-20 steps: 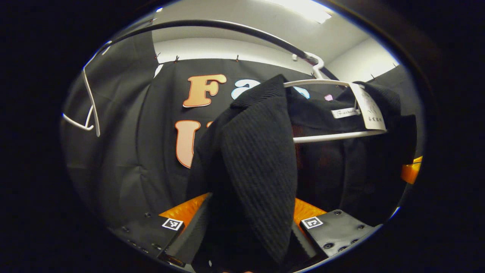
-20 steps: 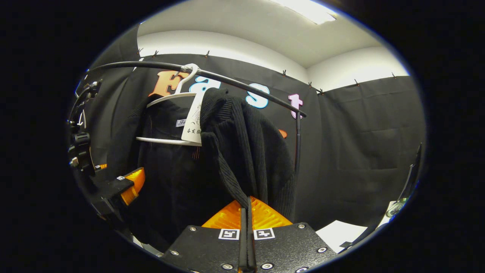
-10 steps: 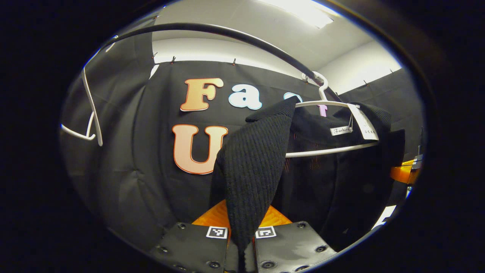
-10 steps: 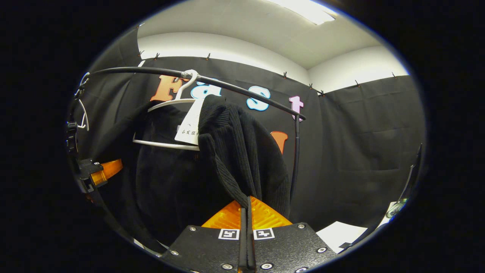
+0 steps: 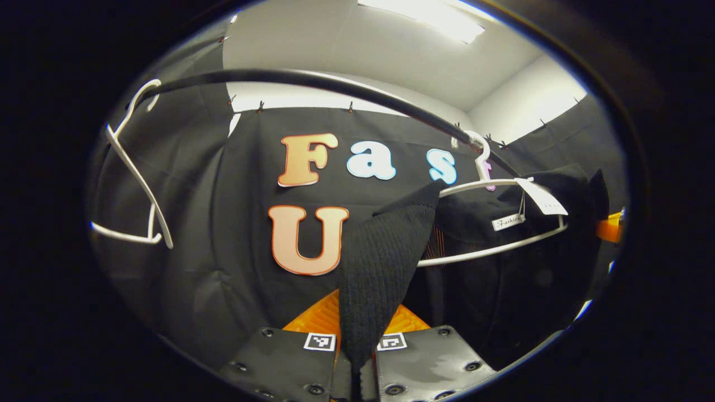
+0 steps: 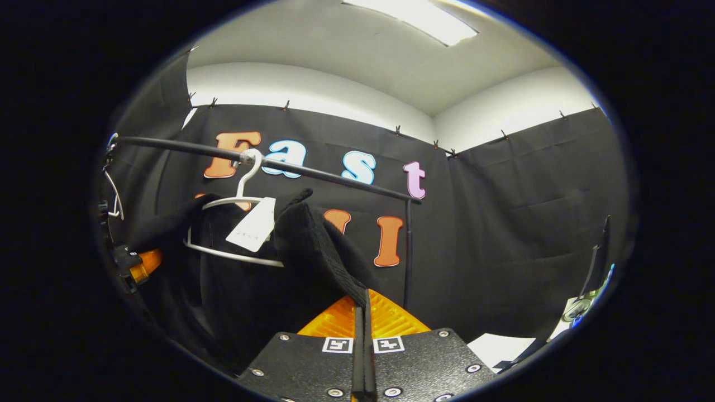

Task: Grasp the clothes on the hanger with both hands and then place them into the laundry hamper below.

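Off the hanger point(image 5: 491, 245), lower now: sweater point(image 5: 380, 268).

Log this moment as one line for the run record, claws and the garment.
left claw: shut on black knit garment | right claw: shut on garment | garment on white hanger | hanger on rail

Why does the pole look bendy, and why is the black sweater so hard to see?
Left gripper view: the fisheye lens bows the straight rail; the ceiling light glares white. Right gripper view: the rail curves less; the black sweater melts into the dark wall, though the white hanger and paper tag stand out.
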`<act>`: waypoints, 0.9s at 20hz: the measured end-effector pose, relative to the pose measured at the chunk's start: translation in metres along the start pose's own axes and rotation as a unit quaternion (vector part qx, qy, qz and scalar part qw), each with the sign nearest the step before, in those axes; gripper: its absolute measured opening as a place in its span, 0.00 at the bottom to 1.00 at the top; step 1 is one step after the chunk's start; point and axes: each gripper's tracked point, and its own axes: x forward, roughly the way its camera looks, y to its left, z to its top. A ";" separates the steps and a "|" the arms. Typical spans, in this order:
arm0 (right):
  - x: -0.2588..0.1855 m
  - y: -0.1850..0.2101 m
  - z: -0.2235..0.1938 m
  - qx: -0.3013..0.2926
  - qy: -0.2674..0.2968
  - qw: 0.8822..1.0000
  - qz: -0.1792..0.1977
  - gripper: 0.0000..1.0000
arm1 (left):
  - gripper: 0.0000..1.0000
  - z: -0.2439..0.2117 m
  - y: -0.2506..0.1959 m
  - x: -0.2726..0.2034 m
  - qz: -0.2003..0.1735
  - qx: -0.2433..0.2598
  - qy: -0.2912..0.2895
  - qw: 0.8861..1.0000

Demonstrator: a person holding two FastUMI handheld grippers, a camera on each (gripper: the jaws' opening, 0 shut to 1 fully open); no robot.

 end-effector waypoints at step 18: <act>0.109 -0.099 0.042 -0.079 0.001 0.995 -0.067 0.00 | 0.09 0.009 0.036 0.058 0.042 0.000 0.037 0.998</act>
